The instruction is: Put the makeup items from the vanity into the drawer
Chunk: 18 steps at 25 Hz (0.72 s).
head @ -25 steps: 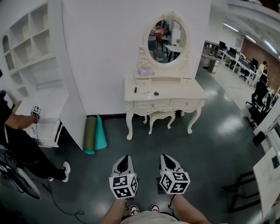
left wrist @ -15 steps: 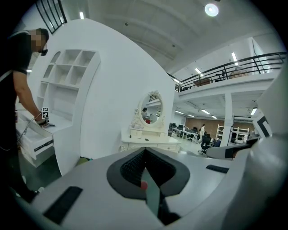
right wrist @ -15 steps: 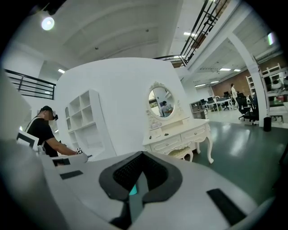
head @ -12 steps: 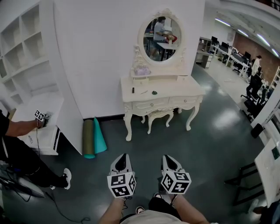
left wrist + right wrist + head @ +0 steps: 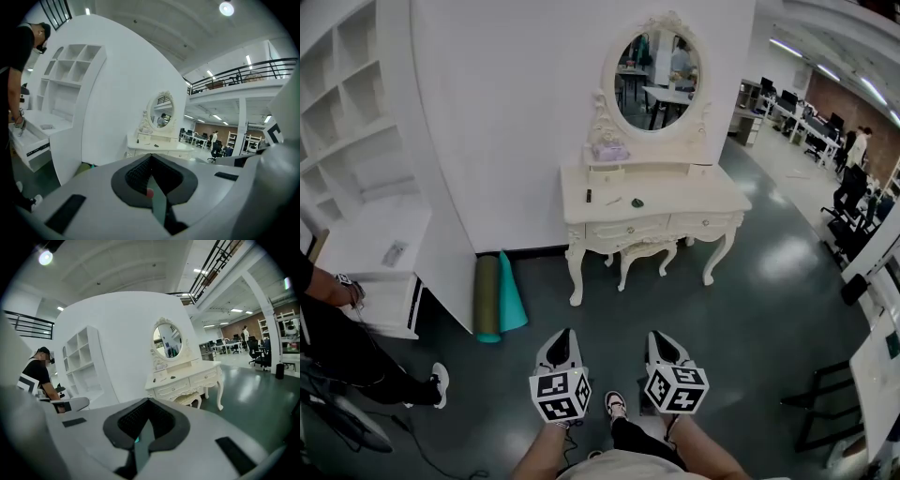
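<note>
We hold left gripper [image 5: 563, 339] and right gripper [image 5: 662, 339] low, jaws together, empty | makeup items [image 5: 637, 202] on vanity table [image 5: 694, 192], well ahead; drawer [image 5: 624, 228] closed

Matt painted vanity [image 5: 694, 193], glossy floor [image 5: 769, 319]

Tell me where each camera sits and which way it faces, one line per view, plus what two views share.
Head view: on the person's head, looking steeply down at floor and vanity; forearms, left hand-held gripper and right hand-held gripper show.
Left gripper view: on the left hand-held gripper, facing the vanity along shut jaws.
Right gripper view: on the right hand-held gripper, facing the vanity along shut jaws.
Shared: both gripper views show the vanity's mirror.
</note>
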### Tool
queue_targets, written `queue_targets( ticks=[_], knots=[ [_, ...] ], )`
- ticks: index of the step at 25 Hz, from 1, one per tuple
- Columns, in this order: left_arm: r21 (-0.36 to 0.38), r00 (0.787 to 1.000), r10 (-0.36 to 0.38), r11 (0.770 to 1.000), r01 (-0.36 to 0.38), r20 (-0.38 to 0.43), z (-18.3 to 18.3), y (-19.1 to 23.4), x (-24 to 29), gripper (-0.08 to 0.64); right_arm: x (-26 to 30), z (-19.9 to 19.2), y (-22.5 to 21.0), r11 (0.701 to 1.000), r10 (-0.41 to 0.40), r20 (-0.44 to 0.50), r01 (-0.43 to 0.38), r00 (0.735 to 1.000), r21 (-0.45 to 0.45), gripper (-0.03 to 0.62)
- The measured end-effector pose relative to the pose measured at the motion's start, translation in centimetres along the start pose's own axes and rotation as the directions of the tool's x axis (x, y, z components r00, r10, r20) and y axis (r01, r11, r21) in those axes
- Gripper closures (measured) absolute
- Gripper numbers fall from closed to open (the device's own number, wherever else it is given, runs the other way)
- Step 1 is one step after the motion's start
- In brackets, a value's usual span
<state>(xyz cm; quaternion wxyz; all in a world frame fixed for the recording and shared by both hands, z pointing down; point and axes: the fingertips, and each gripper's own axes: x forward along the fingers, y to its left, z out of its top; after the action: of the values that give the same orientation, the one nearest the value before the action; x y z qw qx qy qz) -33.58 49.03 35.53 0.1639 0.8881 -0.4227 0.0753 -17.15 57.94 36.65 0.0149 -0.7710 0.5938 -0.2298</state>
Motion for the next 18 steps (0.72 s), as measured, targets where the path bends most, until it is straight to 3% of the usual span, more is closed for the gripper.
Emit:
queue_targets(
  ticks=[18],
  knots=[
    [0.053,0.999,0.04,0.998,-0.04,0.009,6.6,-1.5,18.4,0.557,17.1,9.2,-6.9,0.997,0.052,-0.004,-0.052,0.999,0.051,0.575]
  ],
)
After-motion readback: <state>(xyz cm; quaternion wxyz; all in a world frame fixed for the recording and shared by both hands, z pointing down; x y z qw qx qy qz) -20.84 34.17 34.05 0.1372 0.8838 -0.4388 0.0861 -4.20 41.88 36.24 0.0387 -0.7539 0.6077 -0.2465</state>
